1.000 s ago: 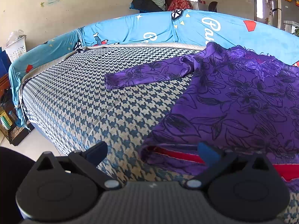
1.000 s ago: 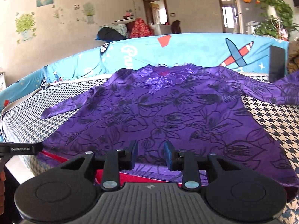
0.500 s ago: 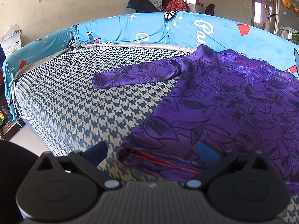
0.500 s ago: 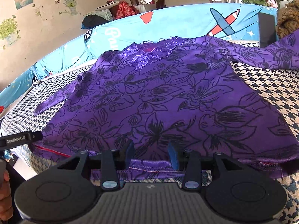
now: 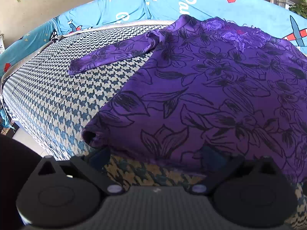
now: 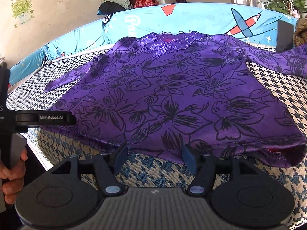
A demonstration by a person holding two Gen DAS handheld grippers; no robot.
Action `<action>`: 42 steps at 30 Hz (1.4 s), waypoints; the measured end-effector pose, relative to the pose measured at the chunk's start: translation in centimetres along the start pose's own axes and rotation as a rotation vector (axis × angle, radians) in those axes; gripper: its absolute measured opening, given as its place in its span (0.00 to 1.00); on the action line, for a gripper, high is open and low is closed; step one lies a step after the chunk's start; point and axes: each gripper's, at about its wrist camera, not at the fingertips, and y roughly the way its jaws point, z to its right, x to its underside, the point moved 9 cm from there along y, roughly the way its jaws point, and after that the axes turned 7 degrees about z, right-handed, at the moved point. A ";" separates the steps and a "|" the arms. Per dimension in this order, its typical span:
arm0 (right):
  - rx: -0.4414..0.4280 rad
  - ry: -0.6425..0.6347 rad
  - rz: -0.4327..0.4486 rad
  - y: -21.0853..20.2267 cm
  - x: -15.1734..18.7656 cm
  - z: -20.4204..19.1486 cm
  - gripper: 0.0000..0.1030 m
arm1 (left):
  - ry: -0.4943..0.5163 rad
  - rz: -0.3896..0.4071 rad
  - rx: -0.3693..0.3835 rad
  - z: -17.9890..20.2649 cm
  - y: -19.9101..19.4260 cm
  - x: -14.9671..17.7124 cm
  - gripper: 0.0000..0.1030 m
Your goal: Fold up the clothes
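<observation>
While your right gripper is opening its jaws, the hem of the purple blouse lies just past the fingertips, with the pads clear of the cloth and only houndstooth cover between them. Your left gripper has its jaws spread wide and holds nothing; the blouse's near corner sits just ahead of the left finger and the hem runs across the gap, right at the tips (contact under the right tip: can't tell). Beyond both jaws the blouse lies flat, one sleeve stretched out far ahead-left of the left gripper.
</observation>
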 end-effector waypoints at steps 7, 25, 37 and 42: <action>-0.019 0.047 0.002 -0.2 -0.2 0.2 0.66 | 0.007 0.003 0.007 0.1 -0.1 0.1 1.00; 0.280 0.152 0.169 -2.0 -2.4 5.7 0.66 | 0.002 0.004 0.078 3.1 -0.4 -0.4 1.00; 0.353 0.322 0.148 -2.5 -0.1 9.5 0.66 | -0.045 -0.018 0.081 3.3 0.1 0.6 1.00; 0.307 0.246 0.203 -3.2 -1.5 8.1 0.66 | -0.043 -0.013 0.079 3.3 0.1 0.6 1.00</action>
